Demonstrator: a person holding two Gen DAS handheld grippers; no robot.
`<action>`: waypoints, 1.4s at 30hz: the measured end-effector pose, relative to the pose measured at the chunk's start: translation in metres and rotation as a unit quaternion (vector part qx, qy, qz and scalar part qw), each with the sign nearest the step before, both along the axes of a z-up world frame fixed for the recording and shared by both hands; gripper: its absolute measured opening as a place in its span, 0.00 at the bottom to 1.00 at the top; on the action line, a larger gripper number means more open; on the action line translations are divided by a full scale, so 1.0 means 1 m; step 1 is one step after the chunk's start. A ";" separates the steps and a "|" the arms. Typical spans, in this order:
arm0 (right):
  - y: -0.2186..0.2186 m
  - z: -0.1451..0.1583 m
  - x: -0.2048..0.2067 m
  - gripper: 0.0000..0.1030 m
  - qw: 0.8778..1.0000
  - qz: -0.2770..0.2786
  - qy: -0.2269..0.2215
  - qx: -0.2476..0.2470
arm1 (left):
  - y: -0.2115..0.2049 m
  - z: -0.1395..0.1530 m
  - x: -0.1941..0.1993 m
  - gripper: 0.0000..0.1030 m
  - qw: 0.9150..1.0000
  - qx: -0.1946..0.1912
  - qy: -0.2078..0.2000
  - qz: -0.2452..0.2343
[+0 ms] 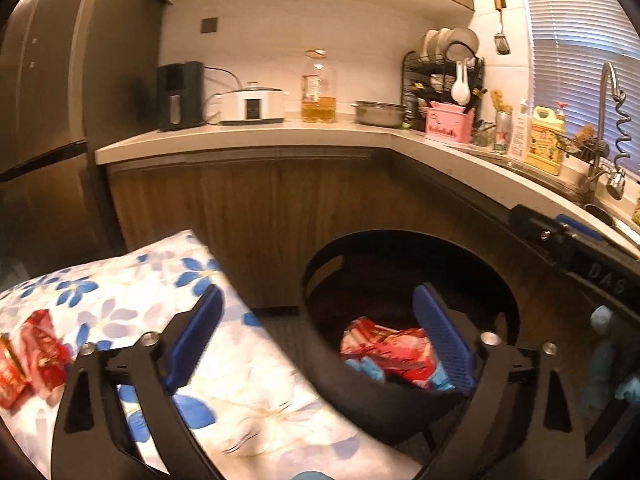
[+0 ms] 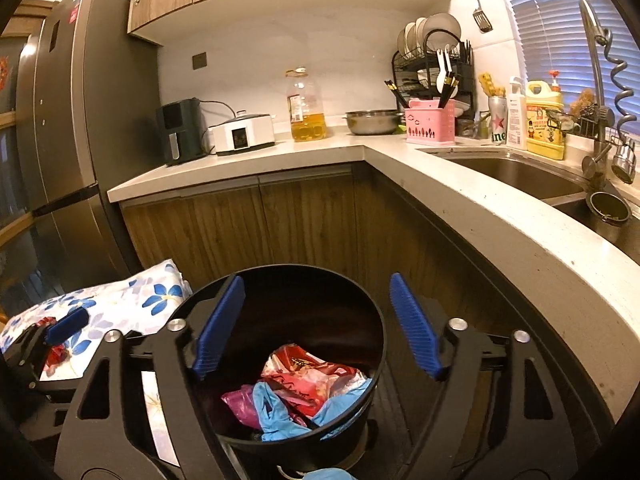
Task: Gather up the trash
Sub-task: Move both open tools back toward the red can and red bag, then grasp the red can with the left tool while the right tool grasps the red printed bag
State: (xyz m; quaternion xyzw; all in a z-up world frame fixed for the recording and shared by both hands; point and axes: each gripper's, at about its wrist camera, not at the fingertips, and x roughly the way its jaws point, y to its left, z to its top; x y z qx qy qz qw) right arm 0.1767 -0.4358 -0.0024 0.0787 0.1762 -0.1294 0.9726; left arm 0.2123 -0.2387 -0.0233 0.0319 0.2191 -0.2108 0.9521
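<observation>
Crumpled red wrappers (image 2: 308, 380) and a blue glove (image 2: 276, 412) lie in the round black bin (image 2: 380, 344), above which the right gripper (image 2: 318, 328) and the left gripper (image 1: 320, 344) stand spread, both empty.

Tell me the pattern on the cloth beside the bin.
White cloth with blue flowers, clearest in the left wrist view.

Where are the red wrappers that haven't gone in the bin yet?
In the left wrist view, the red wrappers lie at far left on the floral cloth, left of the black bin.
</observation>
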 end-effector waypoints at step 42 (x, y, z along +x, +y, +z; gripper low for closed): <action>0.257 -0.041 0.011 0.89 0.975 0.218 0.043 0.008 | 0.318 -0.039 -0.007 0.95 0.969 -0.030 0.053 0.238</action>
